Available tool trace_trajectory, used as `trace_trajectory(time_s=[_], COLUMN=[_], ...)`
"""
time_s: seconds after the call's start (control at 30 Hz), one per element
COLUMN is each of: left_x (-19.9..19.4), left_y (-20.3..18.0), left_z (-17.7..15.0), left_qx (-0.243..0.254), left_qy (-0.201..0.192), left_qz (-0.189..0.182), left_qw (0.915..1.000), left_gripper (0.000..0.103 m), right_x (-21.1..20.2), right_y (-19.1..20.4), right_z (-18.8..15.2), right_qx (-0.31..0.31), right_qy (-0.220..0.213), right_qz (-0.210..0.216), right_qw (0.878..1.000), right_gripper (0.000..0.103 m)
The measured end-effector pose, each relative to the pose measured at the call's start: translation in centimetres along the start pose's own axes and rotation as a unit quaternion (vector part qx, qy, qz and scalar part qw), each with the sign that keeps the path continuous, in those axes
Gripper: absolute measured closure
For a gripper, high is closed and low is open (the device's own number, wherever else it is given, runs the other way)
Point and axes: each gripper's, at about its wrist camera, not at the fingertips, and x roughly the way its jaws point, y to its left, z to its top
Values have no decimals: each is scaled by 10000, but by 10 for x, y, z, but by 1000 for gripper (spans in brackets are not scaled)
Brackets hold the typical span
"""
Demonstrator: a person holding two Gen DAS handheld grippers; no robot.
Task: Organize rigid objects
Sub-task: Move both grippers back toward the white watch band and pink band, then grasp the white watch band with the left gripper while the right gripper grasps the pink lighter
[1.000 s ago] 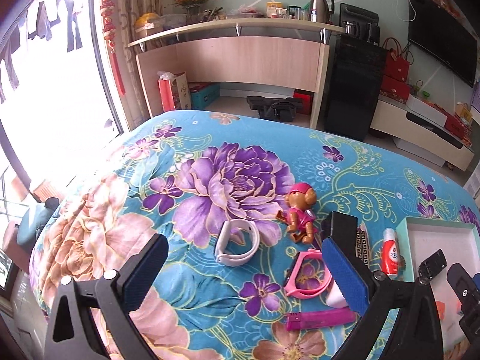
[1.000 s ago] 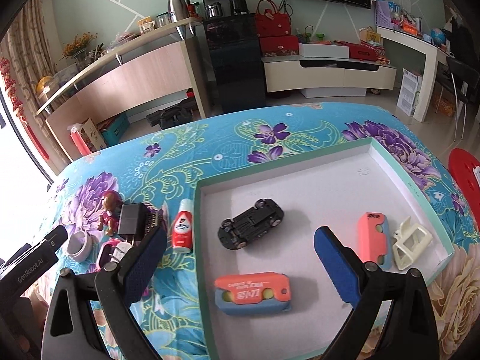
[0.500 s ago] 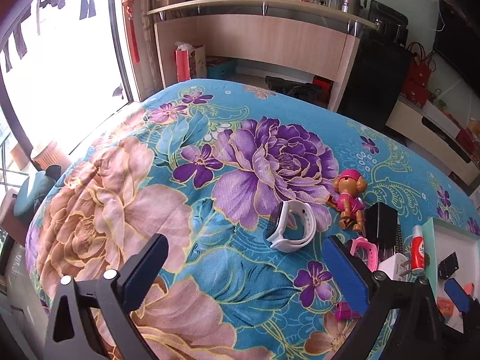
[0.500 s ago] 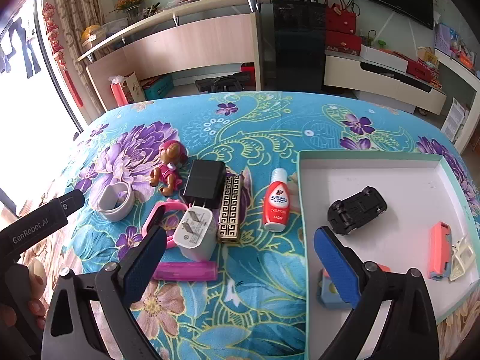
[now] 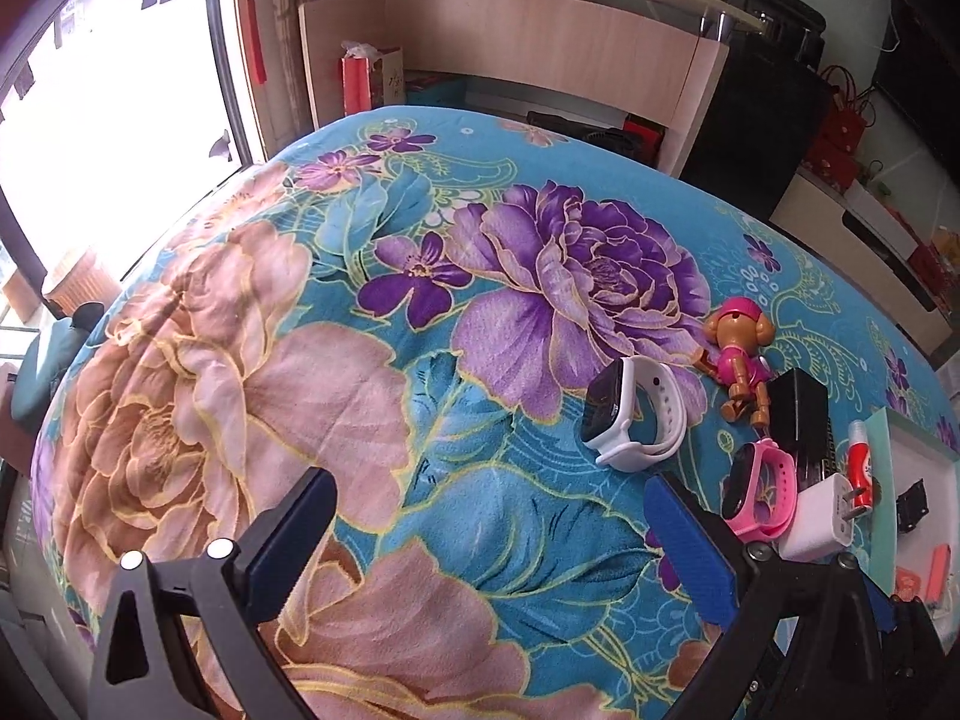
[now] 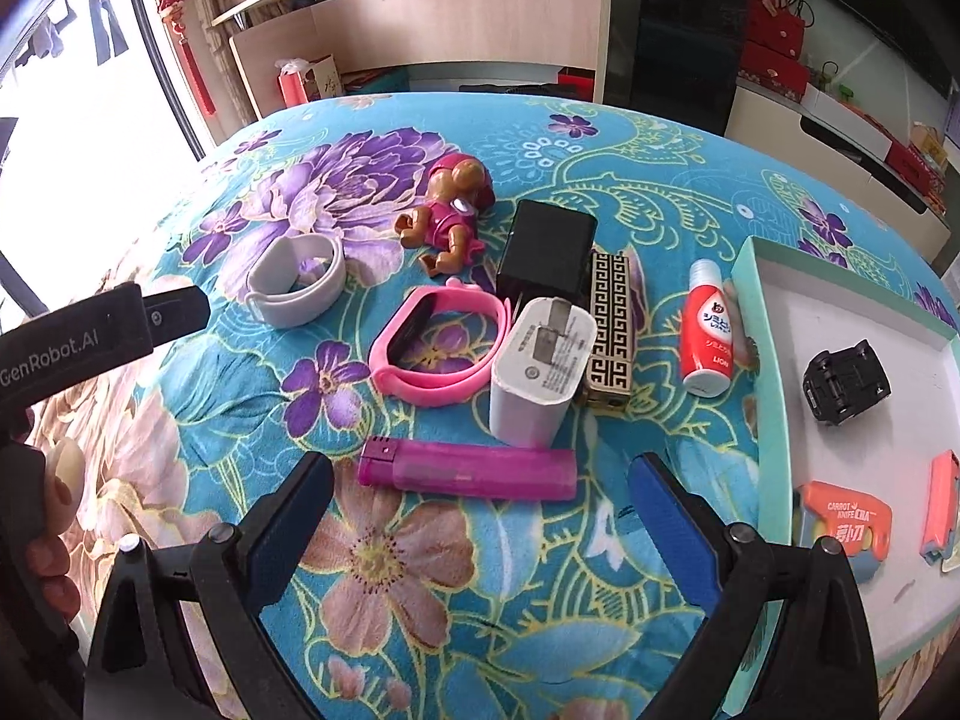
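My right gripper is open and low over the flowered blanket, with a magenta lighter lying crosswise just past its fingertips. Behind the lighter stand a white charger, a pink watch band, a gold patterned lighter, a black adapter, a toy dog and a white watch. A red bottle lies beside the white tray. My left gripper is open over bare blanket, with the white watch ahead to its right.
The tray holds a black toy car, an orange carrot knife and a pink block. A hand grips the left tool's black housing at the left. Beyond the blanket's far edge stands a wooden counter.
My right gripper has swung left off the tray and come down close to the magenta lighter. My left gripper has shifted left, so the objects sit further to its right.
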Motion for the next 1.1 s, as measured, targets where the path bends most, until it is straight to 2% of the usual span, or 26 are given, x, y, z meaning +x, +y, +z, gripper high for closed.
trace_trajectory(time_s=[0.3,0.7,0.83,0.93,1.0,1.1], left_x=[16,38,41,44,45,47], left_y=[-23,-47,-54,-55,-55,-55], left_z=[11,11,10,10,10,9], left_qx=[387,769,896,900,906,898], left_qy=[-128,-67,-97,-80,-76,-52], left_qz=[-245,-374,-346,-371,-383,-429], left_qw=[9989,9963,9953,9952,9951,9950], left_gripper=[0,1,9,10,21,31], right_x=[16,17,15,13,12,10], right_y=[9,5,0,-3,-5,-8], right_z=[-2,0,-1,-1,-1,0], right_qx=[-52,57,156,220,255,329], right_qy=[93,67,59,50,43,49], right_qz=[-190,-155,-139,-179,-187,-116], right_qw=[9998,9998,9998,9996,9995,9994], right_gripper=[4,5,6,13,20,21])
